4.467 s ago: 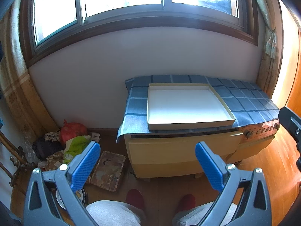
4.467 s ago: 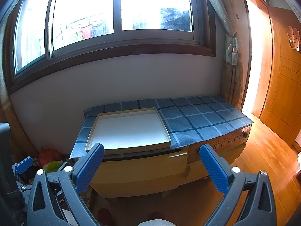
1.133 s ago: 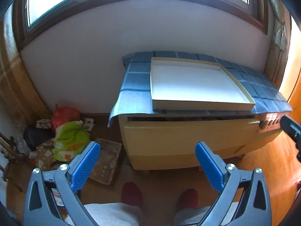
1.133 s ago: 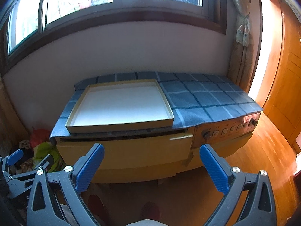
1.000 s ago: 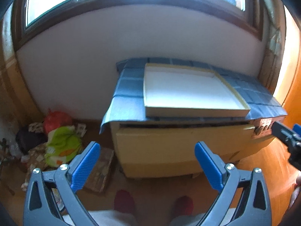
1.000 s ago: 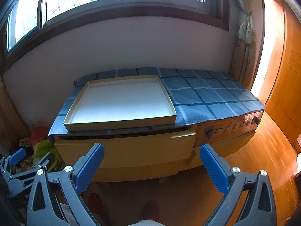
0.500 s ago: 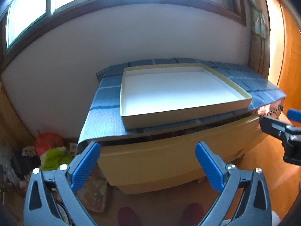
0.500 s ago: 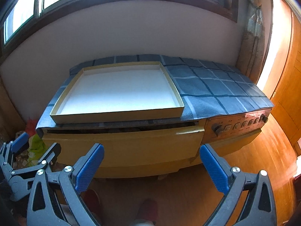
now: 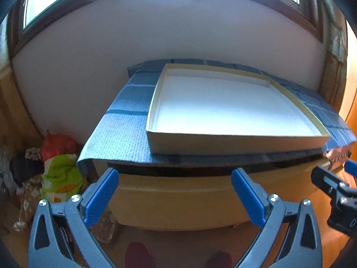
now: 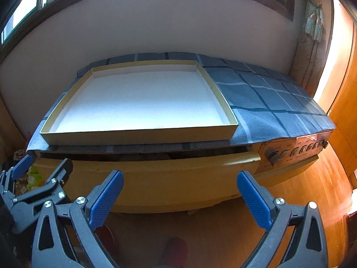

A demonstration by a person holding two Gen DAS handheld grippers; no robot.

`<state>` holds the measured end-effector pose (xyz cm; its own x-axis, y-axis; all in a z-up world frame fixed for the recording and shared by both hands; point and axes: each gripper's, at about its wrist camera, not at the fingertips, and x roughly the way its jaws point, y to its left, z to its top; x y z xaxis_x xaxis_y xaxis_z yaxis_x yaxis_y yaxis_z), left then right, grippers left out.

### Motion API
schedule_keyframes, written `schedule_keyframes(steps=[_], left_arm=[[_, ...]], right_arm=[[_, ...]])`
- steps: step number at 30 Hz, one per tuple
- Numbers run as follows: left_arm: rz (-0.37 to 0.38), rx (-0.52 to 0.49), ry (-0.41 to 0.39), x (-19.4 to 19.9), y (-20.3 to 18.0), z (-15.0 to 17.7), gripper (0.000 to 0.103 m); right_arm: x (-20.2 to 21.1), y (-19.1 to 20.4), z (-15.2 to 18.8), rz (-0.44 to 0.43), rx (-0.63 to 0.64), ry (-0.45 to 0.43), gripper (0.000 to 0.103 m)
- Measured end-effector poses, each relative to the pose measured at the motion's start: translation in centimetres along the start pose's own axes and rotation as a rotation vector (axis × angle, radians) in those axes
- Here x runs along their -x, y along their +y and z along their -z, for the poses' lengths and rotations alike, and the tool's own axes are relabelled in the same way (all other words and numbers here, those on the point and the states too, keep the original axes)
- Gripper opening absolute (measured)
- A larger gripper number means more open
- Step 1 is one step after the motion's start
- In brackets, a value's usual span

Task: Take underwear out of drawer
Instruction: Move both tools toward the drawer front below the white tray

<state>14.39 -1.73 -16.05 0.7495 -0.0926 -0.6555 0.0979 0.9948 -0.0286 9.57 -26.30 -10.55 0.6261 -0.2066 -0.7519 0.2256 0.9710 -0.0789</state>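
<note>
Left wrist view. Left gripper (image 9: 174, 195), grey frame with blue ribbed pads, spread wide, nothing between the pads; aimed at the left half of the yellow wooden drawer front (image 9: 189, 203) of the low cabinet, near it but apart. Dark slot visible along the drawer's top edge, so drawer judged barely ajar, not pulled out. Shallow cream cardboard tray with white inside (image 9: 234, 143), empty, resting on the blue checked cloth (image 9: 125, 138) at the cabinet's front edge. Red and green bags (image 9: 60, 172) on the floor by the cabinet's left corner. Tip of the right gripper (image 9: 334, 187) showing at the right edge.

Right wrist view. Right gripper (image 10: 179, 197) likewise spread, empty, facing the drawer front (image 10: 169, 185) toward its middle, not touching. Gap above the drawer's top edge wider toward the right corner; dim shapes inside, too dark to name. Underwear not seen in either view; presumed inside the drawer. Row of knobs (image 10: 296, 150) on the brown panel at the cabinet's right end. Red slippers (image 10: 176, 251) on the wooden floor below.

Progress, as judged: approach only. Left to do: pull drawer open, find garment, pinch, lift out.
</note>
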Motion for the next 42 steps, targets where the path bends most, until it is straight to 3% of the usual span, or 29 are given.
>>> schedule_keyframes(steps=[12, 27, 31, 42], left_arm=[[-0.063, 0.017, 0.094, -2.6, -0.5, 0.0, 0.102], [-0.103, 0.006, 0.121, -3.9, -0.9, -1.0, 0.103], [-0.100, -0.002, 0.135, -4.0, -1.1, -1.2, 0.103], [-0.098, -0.004, 0.135, -4.1, -0.8, -1.3, 0.103]], right_arm=[[-4.4, 0.1, -1.2, -0.047, -0.013, 0.044, 0.102], [-7.5, 1.0, -1.8, -0.039, 0.052, 0.105, 0.102], [-8.5, 0.4, -2.2, -0.082, 0.012, 0.141, 0.102], [-8.9, -0.6, -2.5, -0.130, 0.052, 0.166, 0.102]])
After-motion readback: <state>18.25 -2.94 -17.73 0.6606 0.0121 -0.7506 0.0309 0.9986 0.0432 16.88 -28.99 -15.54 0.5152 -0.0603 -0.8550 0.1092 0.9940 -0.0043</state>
